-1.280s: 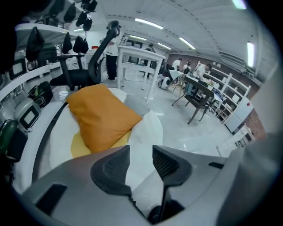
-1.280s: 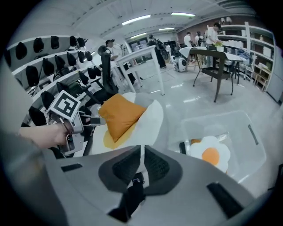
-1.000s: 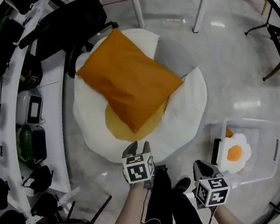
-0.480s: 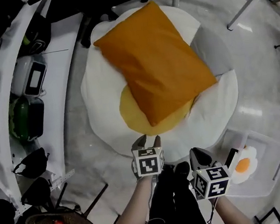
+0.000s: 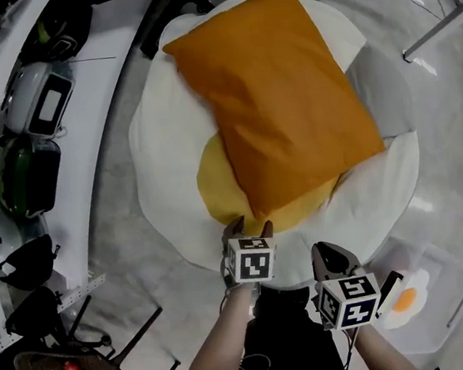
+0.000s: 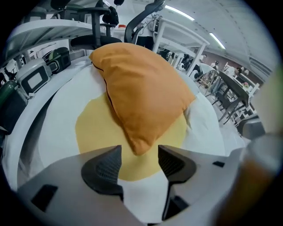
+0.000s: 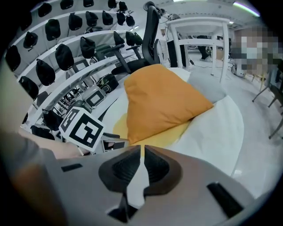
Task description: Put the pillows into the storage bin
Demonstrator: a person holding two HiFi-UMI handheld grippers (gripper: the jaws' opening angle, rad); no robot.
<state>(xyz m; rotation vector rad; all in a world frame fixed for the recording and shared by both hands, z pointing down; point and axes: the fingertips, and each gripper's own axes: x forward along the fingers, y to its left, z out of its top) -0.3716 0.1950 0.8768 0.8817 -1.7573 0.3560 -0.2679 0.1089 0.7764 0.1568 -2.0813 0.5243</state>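
Orange pillow [image 5: 288,98] unobstructed above; white bench [image 5: 93,113] close left.

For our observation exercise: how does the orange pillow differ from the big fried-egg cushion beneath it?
The orange pillow is rectangular and plain; the fried-egg cushion is rounded, wavy-edged, white with a yellow centre. The pillow is smaller and lies on top, covering part of the yolk; the cushion lies flat on the floor. Both look soft.

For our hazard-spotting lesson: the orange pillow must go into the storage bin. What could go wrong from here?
1. The left gripper, whose empty jaws have just been opening, aims at only the orange pillow's near corner; that pinch may slip.
2. The storage bin looks small for it and already holds a fried-egg pillow; it may not fit.
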